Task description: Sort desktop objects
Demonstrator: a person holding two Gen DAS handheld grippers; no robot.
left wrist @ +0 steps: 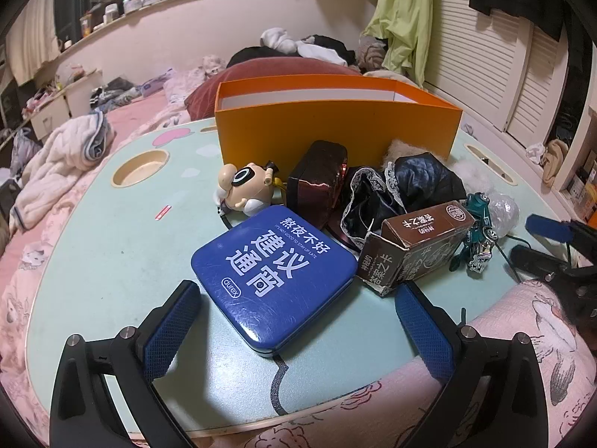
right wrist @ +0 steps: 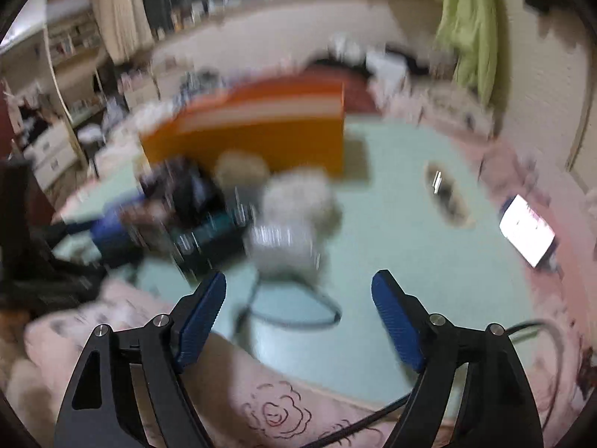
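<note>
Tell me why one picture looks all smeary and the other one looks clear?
Right wrist view: motion blur smears the orange box and the things before it; only the right gripper, jaws open, is sharp. Left wrist view: sharp, so the blue tin lettering reads clearly, with fisheye bending the table edges.

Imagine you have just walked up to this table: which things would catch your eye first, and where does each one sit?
The orange box at the back of the pale green table stands out first, open at the top. Next comes the blue tin with white lettering, lying flat at the near edge between the open fingers of the left gripper. Between tin and box huddle smaller things: a cartoon figurine, a brown carton and a teal toy robot.
</note>
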